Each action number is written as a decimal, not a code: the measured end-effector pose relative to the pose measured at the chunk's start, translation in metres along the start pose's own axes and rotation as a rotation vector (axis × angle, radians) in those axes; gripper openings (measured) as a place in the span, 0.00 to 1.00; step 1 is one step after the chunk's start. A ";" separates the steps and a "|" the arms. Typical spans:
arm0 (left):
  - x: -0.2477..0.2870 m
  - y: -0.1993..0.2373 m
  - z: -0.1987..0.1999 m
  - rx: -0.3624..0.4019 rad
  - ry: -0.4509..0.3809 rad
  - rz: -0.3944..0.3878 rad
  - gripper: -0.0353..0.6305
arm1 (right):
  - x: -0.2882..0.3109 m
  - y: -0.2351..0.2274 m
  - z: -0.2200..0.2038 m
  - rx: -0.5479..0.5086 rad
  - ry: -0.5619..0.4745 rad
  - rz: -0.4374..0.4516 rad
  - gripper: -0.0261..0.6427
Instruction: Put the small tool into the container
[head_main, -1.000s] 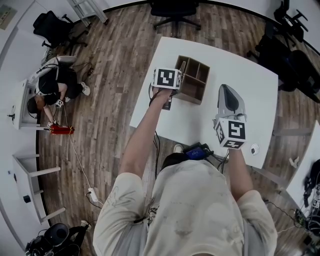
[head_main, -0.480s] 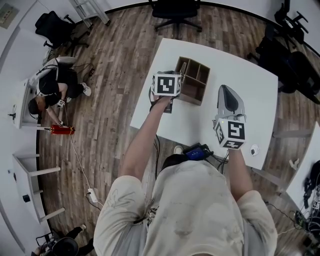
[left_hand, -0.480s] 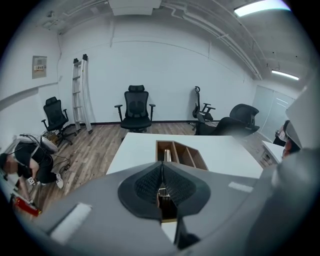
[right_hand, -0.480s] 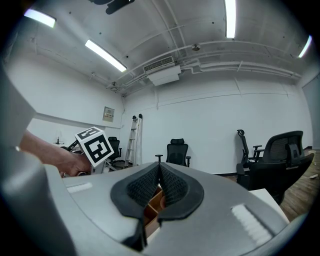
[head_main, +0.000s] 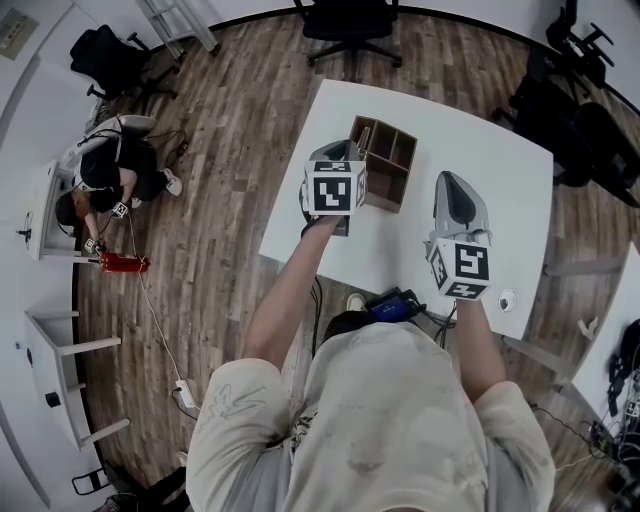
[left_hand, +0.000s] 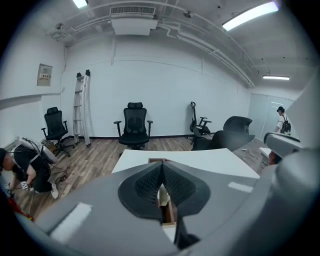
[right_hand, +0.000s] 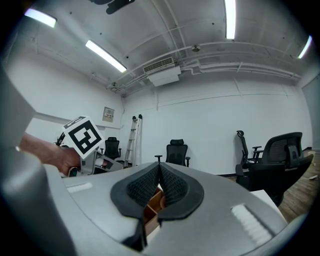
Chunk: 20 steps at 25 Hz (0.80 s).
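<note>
While the left gripper (head_main: 338, 150) hangs at the left edge of the container (head_main: 384, 191), its jaws are pressed together on the small tool (left_hand: 161, 196). The tool shows as a pale sliver pinched between the dark pads, above the container and not inside it. To the right of the container, near it but not touching, the right gripper (head_main: 450, 180) is held over the white table (head_main: 490, 150), its jaws closed tip to tip with nothing between them.

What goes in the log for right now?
left gripper: shut on tool | right gripper: shut, empty | box: on table
</note>
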<state>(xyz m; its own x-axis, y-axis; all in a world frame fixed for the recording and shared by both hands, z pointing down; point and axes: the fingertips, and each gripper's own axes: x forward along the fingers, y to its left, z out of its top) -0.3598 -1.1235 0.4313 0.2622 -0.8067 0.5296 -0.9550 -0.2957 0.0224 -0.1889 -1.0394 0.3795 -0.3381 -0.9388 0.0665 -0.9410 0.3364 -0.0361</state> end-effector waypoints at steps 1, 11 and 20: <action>-0.004 -0.004 0.004 0.000 -0.015 -0.004 0.08 | -0.001 -0.001 0.001 -0.001 0.000 -0.001 0.05; -0.029 -0.049 0.039 0.017 -0.216 -0.041 0.08 | -0.006 -0.024 -0.002 -0.002 -0.005 -0.007 0.05; -0.063 -0.070 0.064 0.031 -0.436 -0.097 0.08 | -0.005 -0.026 0.010 -0.007 -0.011 -0.001 0.05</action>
<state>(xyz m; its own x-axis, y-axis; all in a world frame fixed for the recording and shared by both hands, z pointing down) -0.3009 -1.0849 0.3423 0.3907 -0.9127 0.1195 -0.9202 -0.3905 0.0256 -0.1626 -1.0438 0.3704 -0.3375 -0.9397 0.0554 -0.9413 0.3363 -0.0292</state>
